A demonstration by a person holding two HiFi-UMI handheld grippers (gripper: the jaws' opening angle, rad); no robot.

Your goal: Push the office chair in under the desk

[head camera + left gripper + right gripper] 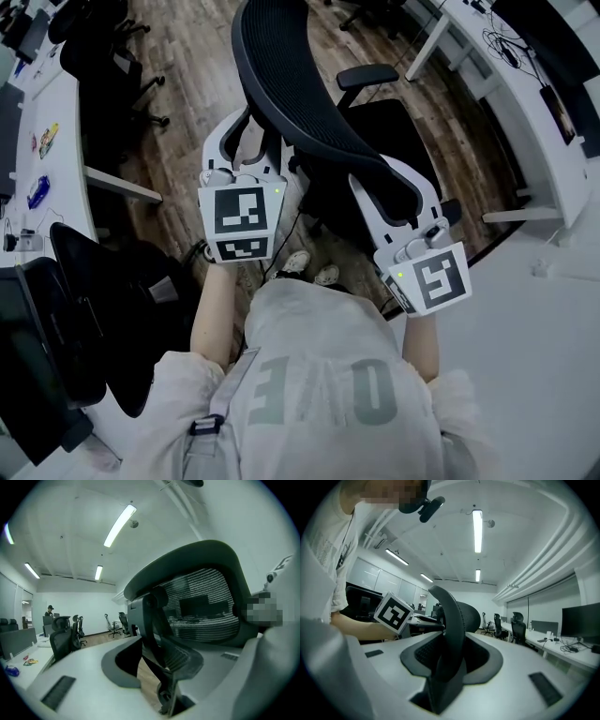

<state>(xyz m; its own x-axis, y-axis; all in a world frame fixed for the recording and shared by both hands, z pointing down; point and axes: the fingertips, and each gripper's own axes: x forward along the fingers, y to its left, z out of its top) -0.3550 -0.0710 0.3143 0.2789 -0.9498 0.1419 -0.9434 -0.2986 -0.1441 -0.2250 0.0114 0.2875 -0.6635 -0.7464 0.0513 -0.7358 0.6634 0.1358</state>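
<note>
Wood floor (pixel 187 56) runs between a left desk (pixel 56 141) and a right desk (pixel 525 103), both white, and the office chair (pixel 300 94) stands between them, clear of both. The left gripper (pixel 251 150) is clenched on the chair back's left edge, and the right gripper (pixel 398 211) on its right edge.
</note>
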